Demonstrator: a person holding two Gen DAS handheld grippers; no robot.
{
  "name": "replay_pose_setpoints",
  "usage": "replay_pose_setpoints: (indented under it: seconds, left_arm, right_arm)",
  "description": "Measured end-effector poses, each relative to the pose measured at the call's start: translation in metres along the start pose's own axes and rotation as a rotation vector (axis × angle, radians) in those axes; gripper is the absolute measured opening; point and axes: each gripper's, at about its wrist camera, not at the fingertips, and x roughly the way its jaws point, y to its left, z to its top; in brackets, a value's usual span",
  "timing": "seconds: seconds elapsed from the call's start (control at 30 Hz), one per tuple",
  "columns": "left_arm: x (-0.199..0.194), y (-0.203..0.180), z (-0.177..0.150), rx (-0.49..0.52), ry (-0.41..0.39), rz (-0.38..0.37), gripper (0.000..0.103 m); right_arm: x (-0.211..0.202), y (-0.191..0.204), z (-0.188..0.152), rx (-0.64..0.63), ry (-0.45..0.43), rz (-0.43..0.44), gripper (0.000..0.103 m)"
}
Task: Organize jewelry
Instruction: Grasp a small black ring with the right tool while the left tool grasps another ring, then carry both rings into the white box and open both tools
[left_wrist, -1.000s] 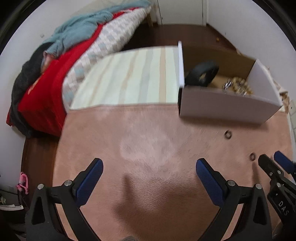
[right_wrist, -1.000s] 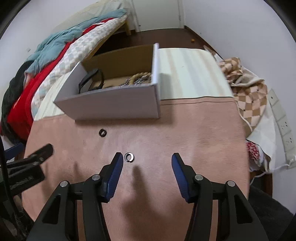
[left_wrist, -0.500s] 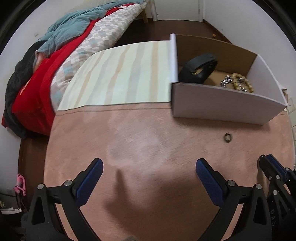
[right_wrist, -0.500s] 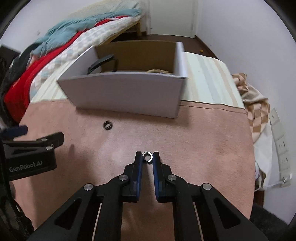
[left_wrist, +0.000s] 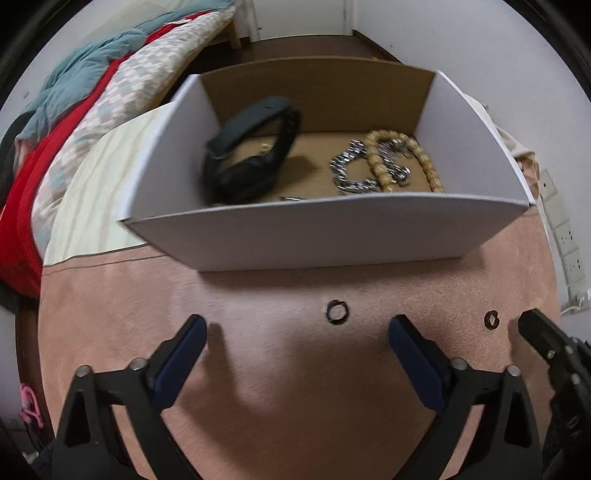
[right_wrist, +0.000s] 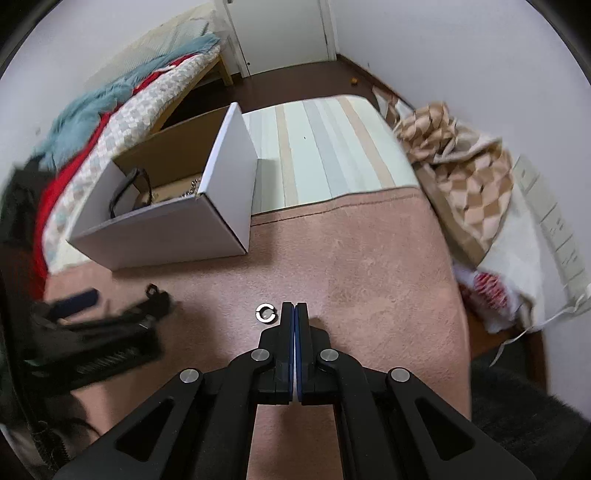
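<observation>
The right gripper (right_wrist: 294, 310) has its jaws pressed together on nothing, the split silver ring (right_wrist: 265, 313) lying loose just left of its tips, so another pinch may nudge so small and slippery a ring across the pink mat (right_wrist: 362, 266). Ahead of the wide-open, empty left gripper (left_wrist: 297, 332) lies a thin dark ring (left_wrist: 337, 312); beyond stands the box (left_wrist: 332, 236)
</observation>
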Motion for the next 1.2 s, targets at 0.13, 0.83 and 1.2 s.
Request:
replay_pose_setpoints:
  seconds: [0.13, 0.83, 1.2]
  left_arm:
    - [-0.008, -0.001, 0.002, 0.009, -0.040, -0.048, 0.040]
    - [-0.029, 0.076, -0.036, -0.148, -0.012, -0.061, 0.010]
    - [-0.051, 0.071, -0.021, -0.157, -0.050, -0.124, 0.010]
  right_arm:
    - [0.000, -0.007, 0.004, 0.024, 0.001, 0.010, 0.002]
    - [0.016, 0.031, -0.004, -0.116, 0.002, -0.021, 0.031]
    - [0.002, 0.040, -0.001, -0.127, -0.027, -0.021, 0.012]
